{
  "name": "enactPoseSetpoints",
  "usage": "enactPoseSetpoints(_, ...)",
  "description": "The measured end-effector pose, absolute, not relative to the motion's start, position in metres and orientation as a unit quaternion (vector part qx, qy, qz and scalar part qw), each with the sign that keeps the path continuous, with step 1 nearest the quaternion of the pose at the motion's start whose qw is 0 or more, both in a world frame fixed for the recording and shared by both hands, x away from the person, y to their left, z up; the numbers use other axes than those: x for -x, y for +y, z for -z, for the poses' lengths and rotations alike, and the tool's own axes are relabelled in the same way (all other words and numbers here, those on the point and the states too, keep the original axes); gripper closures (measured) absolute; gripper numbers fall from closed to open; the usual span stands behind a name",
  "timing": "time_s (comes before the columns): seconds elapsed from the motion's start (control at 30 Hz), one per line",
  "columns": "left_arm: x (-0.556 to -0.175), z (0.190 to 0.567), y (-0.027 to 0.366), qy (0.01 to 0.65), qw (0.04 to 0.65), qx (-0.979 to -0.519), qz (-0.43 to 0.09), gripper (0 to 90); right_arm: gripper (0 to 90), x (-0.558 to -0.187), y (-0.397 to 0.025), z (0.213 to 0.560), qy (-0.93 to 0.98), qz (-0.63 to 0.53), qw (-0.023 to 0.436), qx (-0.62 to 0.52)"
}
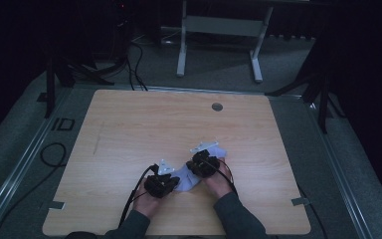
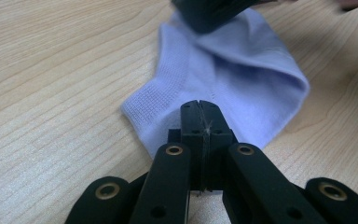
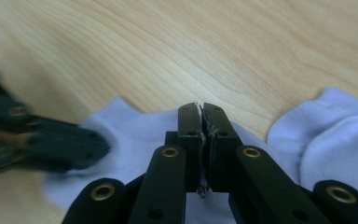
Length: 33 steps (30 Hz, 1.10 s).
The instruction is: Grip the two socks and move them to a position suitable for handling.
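A pale lilac sock [image 1: 188, 178] lies flat on the wooden worktop [image 1: 129, 129], close to the near edge and slightly right of its middle. The person's two hands enter from that near edge, one gripper in each.

Left gripper [image 1: 162, 185]: it sits at the left end of the sock, nearest the near edge. In the left gripper view its two black jaws are pressed together with no gap between the tips [image 2: 200, 108], and they stand over the ribbed cuff end of the sock [image 2: 223, 79]. Whether fabric is caught between the pads cannot be told — the closed tips hide the contact line. Thin frayed threads show along the seam of the jaws.

Right gripper [image 1: 204, 163]: it sits on the right part of the sock, slightly farther from the near edge than the left gripper. In the right gripper view its jaws are likewise pressed together at the tips [image 3: 200, 112], over the sock's fabric [image 3: 135, 128], near the sock's far edge. A pinch on the cloth cannot be confirmed — the tips look closed on themselves. At the left of that view the other gripper appears blurred and rests on the sock. At the right, the sock [image 3: 326, 135] bulges in two rounded folds.

A round grey grommet [image 1: 217, 106] is set in the worktop near its far edge, well apart from the sock.
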<state>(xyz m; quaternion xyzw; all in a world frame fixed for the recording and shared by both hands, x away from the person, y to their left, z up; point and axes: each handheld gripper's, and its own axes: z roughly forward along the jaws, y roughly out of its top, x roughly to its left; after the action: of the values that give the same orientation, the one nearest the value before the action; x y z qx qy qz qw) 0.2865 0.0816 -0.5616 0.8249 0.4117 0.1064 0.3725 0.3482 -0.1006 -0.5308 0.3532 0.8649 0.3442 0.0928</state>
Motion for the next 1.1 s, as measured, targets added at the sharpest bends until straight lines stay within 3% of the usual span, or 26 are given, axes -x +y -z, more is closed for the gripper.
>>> enactPoseSetpoints(0.23, -0.286, 0.562, 0.081, 0.415, 0.373, -0.823, -0.108, 89.6, 86.5, -0.325, -0.137, 0.515, 0.854, -0.381, 0.095, -0.341)
enactPoseSetpoints(0.47, -0.286, 0.562, 0.082, 0.415, 0.374, -0.822, -0.107, 89.6, 85.7, -0.299, -0.177, 0.525, 0.844, -0.384, 0.096, -0.361)
enactPoseSetpoints(0.73, -0.285, 0.562, 0.081, 0.416, 0.374, -0.822, -0.107, 89.5, 75.1, -0.277, -0.215, 0.541, 0.835, -0.361, 0.106, -0.401)
enactPoseSetpoints(1.1, -0.283, 0.562, 0.082, 0.418, 0.376, -0.821, -0.104, 86.7, 72.0, -0.28, -0.205, 0.518, 0.824, -0.391, 0.132, -0.389)
